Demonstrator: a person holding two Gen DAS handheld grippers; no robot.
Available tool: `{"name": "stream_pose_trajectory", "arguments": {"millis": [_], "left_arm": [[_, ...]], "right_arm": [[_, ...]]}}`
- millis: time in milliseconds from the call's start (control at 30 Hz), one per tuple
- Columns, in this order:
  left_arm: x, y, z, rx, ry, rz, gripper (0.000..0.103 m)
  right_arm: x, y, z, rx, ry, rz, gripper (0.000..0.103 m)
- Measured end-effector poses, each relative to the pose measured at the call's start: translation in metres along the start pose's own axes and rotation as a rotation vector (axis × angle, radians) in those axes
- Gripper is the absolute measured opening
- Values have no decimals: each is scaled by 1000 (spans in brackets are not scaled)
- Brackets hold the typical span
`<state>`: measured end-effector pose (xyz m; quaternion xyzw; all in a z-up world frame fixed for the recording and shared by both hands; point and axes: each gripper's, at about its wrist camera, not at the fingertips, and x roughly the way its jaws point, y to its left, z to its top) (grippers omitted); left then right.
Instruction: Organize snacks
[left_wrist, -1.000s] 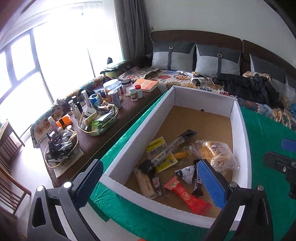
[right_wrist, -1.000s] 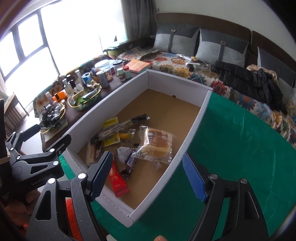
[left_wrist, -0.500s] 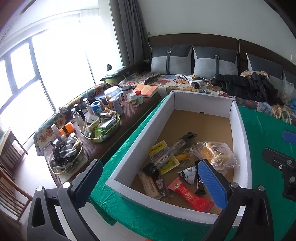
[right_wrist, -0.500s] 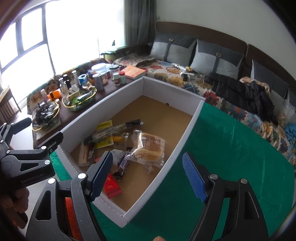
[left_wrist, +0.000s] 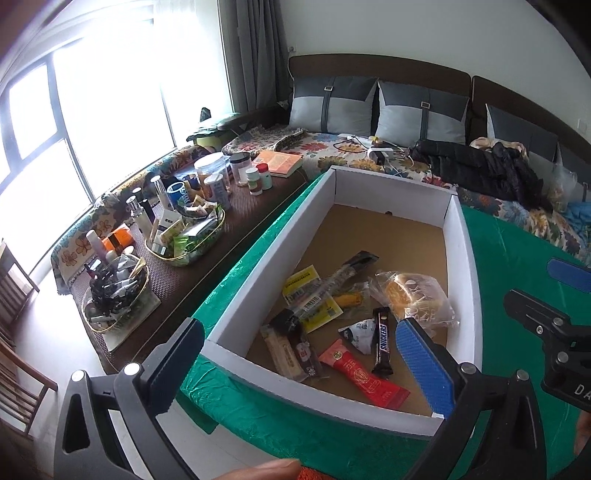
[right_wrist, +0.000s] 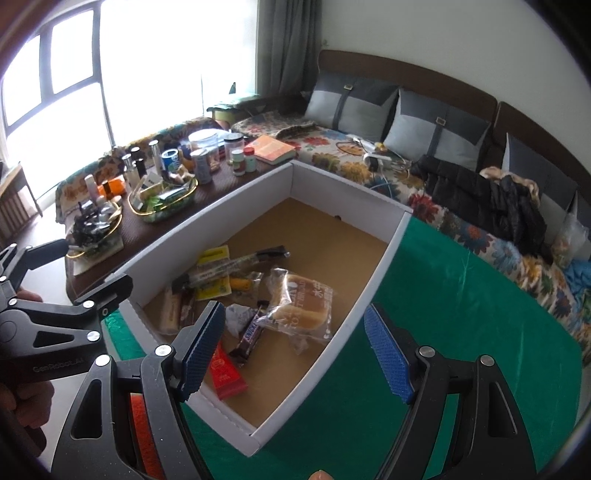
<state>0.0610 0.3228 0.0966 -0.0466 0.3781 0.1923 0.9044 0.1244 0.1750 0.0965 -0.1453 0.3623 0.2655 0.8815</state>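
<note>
From above I have open access into the box (left_wrist: 458, 236): its white walls ring it on all sides, so the top is the only way in. The far half of its brown floor is bare. The near half is crowded: a bagged bun (left_wrist: 413, 299) by the right wall, a chocolate bar (left_wrist: 382, 338) and red packet (left_wrist: 364, 376) beside it, yellow packets (left_wrist: 308, 291) toward the left wall. Right of the box, the green surface (right_wrist: 461, 317) lies open. Left of it, bottles and baskets (left_wrist: 188, 236) crowd the side table.
</note>
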Motion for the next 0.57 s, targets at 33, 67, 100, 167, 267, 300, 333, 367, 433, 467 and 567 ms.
{"name": "stream_pose_trajectory", "arguments": {"millis": [33,67,100,167,267,300,333,367,433,467,567], "left_arm": [[1,1,0,-3,2,-2,103],[1,0,0,-5,4,-2,103],[2,1,1,-10,7,-5,103],[4,3,2,-23,13,-15,103],[7,5,2,-31,16,-21,103],[8,5,2,-31,16,-21,103],[8,6,2,-32,18,-24,103],[9,6,2,-33,20,-27,103],[13,8,2,-43,35,-41,103],[14,9,2,-50,41,-49,103],[15,11,-1,-63,39,-56,103]], "right_arm": [[1,-1,0,8,5,1,81],[2,-3,0,21,10,3,81],[4,-4,0,31,16,4,81],[7,-7,-1,44,26,4,81],[11,-7,-2,51,38,4,81],[12,-7,-2,51,42,4,81],[13,-6,-2,50,44,4,81],[14,-6,-2,49,47,6,81],[16,-5,-3,47,49,8,81],[16,-4,-3,46,51,9,81],[18,-1,-2,41,54,14,81]]}}
